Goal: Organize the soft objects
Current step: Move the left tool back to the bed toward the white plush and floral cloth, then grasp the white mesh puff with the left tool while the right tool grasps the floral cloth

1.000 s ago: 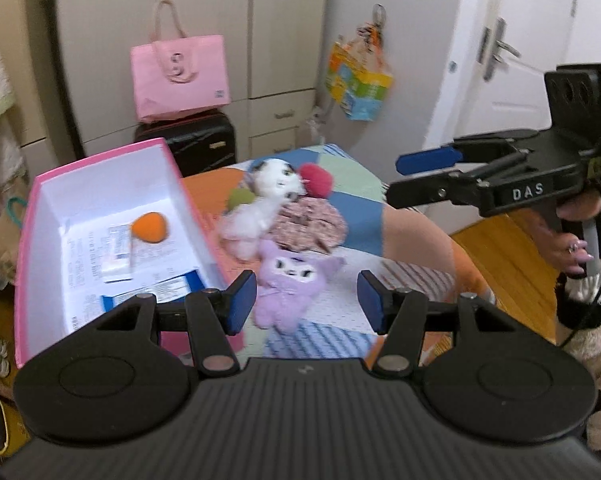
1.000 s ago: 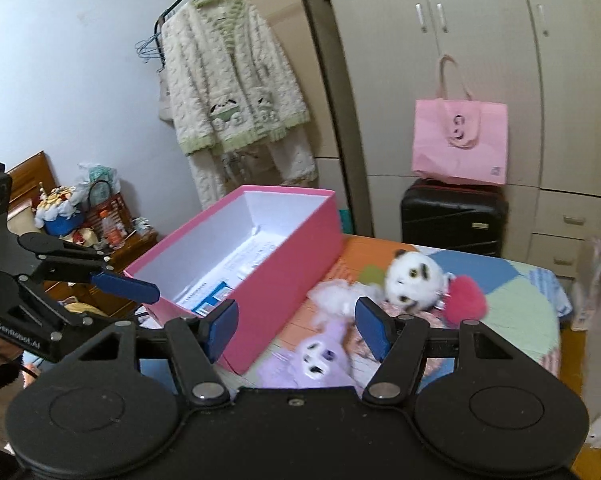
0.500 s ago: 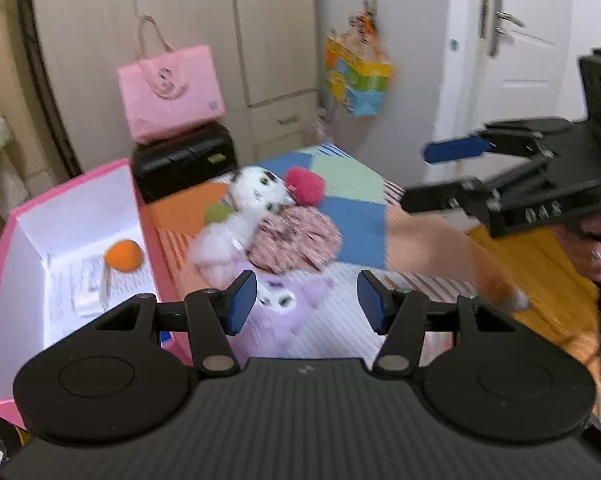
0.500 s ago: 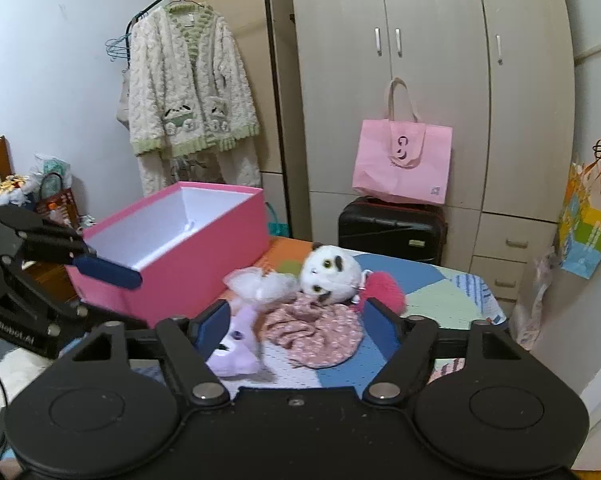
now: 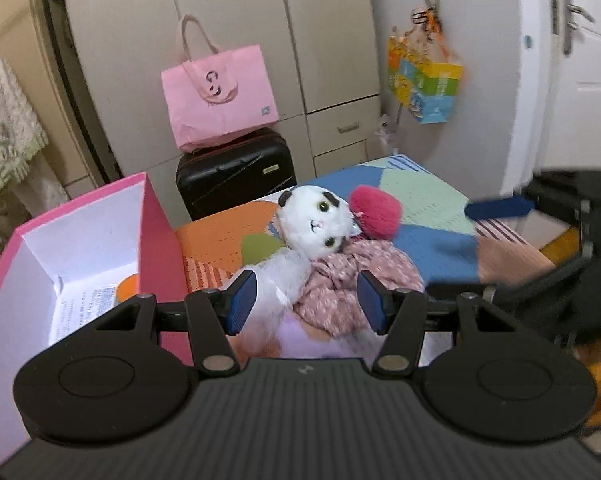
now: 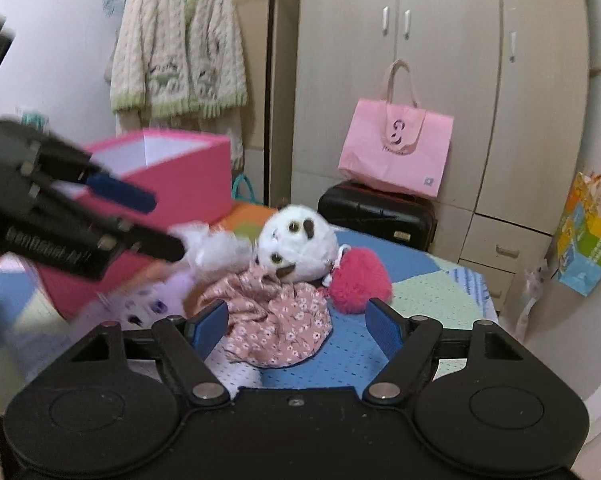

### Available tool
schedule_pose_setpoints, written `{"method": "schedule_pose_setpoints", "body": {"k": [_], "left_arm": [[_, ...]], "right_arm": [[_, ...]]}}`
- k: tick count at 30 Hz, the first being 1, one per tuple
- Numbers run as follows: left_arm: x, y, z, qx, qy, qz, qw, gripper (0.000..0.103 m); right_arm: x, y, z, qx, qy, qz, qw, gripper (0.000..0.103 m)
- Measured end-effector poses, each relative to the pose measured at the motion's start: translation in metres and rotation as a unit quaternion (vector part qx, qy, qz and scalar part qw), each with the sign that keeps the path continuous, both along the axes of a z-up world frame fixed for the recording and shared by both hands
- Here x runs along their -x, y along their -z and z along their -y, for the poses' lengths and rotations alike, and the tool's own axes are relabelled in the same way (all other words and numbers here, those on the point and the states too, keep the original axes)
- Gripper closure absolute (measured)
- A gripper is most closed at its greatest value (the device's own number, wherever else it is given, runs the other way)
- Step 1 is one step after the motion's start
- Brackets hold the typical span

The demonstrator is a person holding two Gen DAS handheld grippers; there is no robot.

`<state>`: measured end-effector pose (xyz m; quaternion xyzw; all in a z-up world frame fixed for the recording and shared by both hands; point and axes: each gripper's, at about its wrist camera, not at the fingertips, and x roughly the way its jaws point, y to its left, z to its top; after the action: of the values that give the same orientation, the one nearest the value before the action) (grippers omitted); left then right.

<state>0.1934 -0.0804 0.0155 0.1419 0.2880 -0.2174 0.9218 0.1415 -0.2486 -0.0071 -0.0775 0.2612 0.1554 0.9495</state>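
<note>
While both grippers stand open and hold nothing, the left gripper (image 5: 306, 300) frames the white plush body and the floral pink cloth (image 5: 364, 276) between its pads without pressing, and the right gripper (image 6: 296, 326), whose jaws have just been opening, brackets the same cloth (image 6: 276, 316), probably readying a pick. From the right one, the white plush cat (image 6: 296, 244) lies at twelve o'clock, the pink pom-pom (image 6: 360, 280) at one, the purple plush (image 6: 152, 296) at ten, and the pink box (image 6: 180, 176), likely the destination, at eleven.
</note>
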Motion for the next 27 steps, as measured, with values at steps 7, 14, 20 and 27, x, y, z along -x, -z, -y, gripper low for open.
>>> {"method": "schedule_pose_setpoints", "body": {"k": [7, 14, 20, 27], "left_arm": [[-0.043, 0.02, 0.017, -0.021, -0.041, -0.013, 0.9988, 0.049], [-0.058, 0.031, 0.024, -0.021, -0.055, -0.031, 0.9978, 0.049], [-0.065, 0.042, 0.019, 0.006, -0.084, -0.041, 0.9956, 0.049], [-0.061, 0.046, 0.007, 0.04, -0.092, -0.048, 0.9938, 0.058]], "right_arm": [[-0.036, 0.018, -0.008, -0.019, -0.02, -0.039, 0.999, 0.023], [-0.06, 0.029, -0.015, -0.03, -0.03, -0.071, 0.997, 0.022], [-0.073, 0.038, -0.017, -0.041, -0.033, -0.097, 0.994, 0.015], [-0.076, 0.045, -0.024, -0.02, -0.034, -0.09, 0.995, 0.012]]}}
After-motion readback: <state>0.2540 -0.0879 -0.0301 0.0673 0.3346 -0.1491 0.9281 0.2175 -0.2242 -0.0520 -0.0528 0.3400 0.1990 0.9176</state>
